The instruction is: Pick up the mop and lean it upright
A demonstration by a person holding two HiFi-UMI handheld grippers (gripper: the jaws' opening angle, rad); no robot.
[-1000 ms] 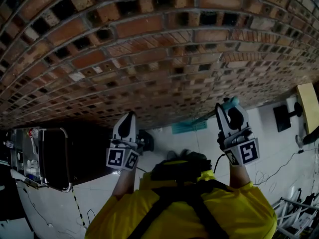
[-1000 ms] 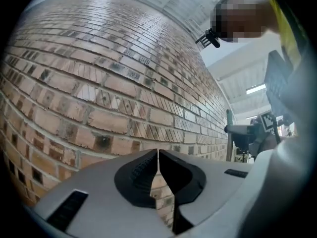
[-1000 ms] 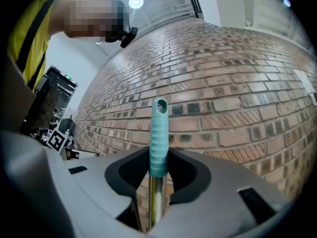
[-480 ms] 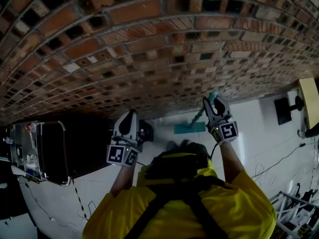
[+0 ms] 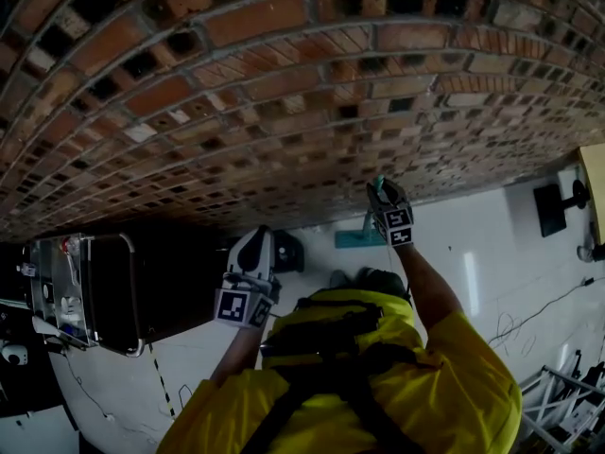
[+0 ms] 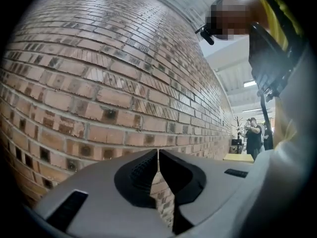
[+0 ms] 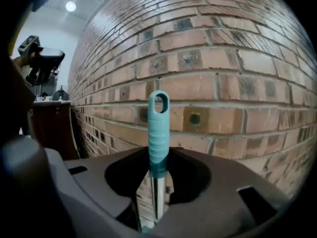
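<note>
The right gripper [image 5: 382,193] is pinching the teal-handled, metal-shafted mop [image 7: 158,133] just below its grip, holding it upright near the red brick wall [image 5: 284,93], apparently to lean it there. The left gripper [image 5: 255,246], jaws pressed together, is hovering idle at left.

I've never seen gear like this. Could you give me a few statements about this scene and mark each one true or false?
1. The right gripper is clamped on the handle of the mop. True.
2. The left gripper holds a cloth. False: its jaws are together with nothing between them.
3. The person faces a brick wall. True.
4. The mop head is red. False: it is teal and sits on the white floor at the foot of the wall.
5. The person's top is blue. False: it is yellow.
</note>
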